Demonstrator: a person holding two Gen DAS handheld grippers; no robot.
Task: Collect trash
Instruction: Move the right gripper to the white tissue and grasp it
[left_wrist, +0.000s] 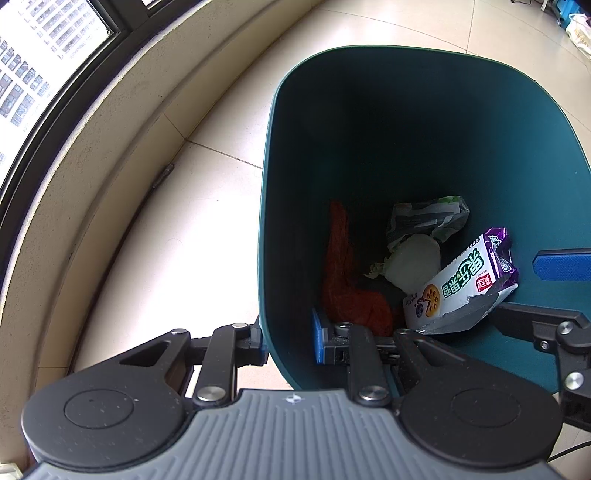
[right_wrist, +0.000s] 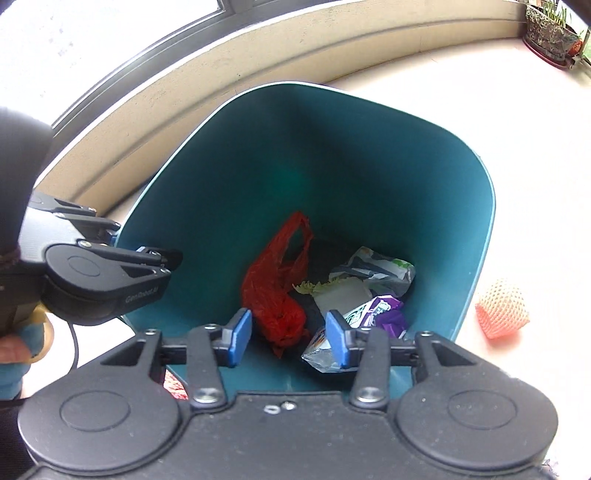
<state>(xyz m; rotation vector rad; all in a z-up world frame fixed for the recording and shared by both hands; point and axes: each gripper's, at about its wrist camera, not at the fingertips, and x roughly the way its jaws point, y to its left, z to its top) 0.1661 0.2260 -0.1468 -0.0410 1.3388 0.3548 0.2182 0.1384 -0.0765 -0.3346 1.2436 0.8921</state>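
Pale floor tiles (left_wrist: 155, 258) run up to a curved sill under the window. On them stands a teal bin (left_wrist: 406, 122), its near wall pinched by the clenched left gripper (left_wrist: 290, 341). Above it the right gripper (right_wrist: 290, 334) hangs released, nothing between its pads. Inside lie a red bag (right_wrist: 273, 291), a snack packet (left_wrist: 465, 280) and crumpled wrappers. If that pinch slips, the bin could tip. Only the right wrist view shows a pink foam net (right_wrist: 502, 310) on the floor beside the bin, not yet collected.
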